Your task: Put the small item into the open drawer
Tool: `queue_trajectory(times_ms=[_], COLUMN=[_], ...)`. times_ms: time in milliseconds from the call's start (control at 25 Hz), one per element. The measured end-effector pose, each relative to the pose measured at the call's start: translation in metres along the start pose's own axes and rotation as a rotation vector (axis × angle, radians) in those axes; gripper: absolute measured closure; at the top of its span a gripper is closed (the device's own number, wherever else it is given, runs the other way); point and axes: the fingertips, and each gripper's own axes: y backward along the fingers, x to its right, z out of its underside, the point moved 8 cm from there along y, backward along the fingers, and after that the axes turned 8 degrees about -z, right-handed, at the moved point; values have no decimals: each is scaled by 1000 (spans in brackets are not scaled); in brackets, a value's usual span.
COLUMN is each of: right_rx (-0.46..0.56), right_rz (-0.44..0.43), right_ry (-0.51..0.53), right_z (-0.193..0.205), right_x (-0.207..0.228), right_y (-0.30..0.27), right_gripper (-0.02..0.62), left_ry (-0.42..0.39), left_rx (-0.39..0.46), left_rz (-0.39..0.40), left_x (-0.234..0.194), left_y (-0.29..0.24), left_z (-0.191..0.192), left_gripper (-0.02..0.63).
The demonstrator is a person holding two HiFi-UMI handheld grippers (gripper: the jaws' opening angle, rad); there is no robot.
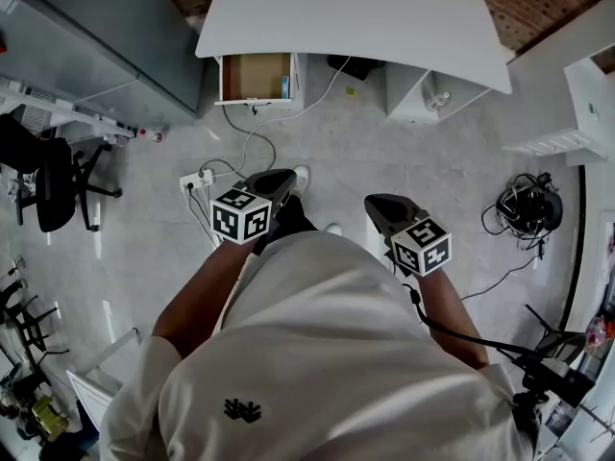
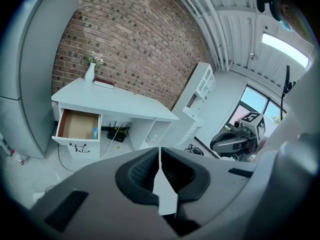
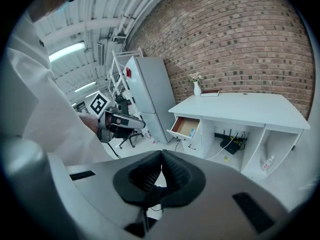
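So right now nothing's really under way. The person is standing out on the floor (image 1: 404,152), well apart from the tabletop (image 1: 356,17). The left claw (image 2: 160,153) is closed tight with nothing in it. The right claw (image 3: 161,155) looks pinched together too, and I can't make out any item in it.

The drawer (image 1: 255,75) is pulled open under the tabletop's left end. There's a small blue thing (image 2: 94,133) already lying inside it, by the drawer's right front corner. My guess is that's the small item, so the drop may be done.

If it isn't, the next move means finding the item, opening a claw on it, then walking over to the drawer.
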Motion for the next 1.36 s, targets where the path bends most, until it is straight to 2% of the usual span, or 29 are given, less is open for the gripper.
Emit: queue_trajectory(times_ms=[600, 1360], right_rx=[-3, 2], right_rz=[-2, 18], right_ry=[11, -10], right_z=[6, 20], right_x=[8, 14], right_y=[9, 25], right_gripper=[566, 566], left_ry=[3, -19], left_rx=[-21, -47], left_rz=[-16, 4], left_x=[5, 20], left_y=[-10, -27], left_z=[5, 6], left_gripper=[572, 572])
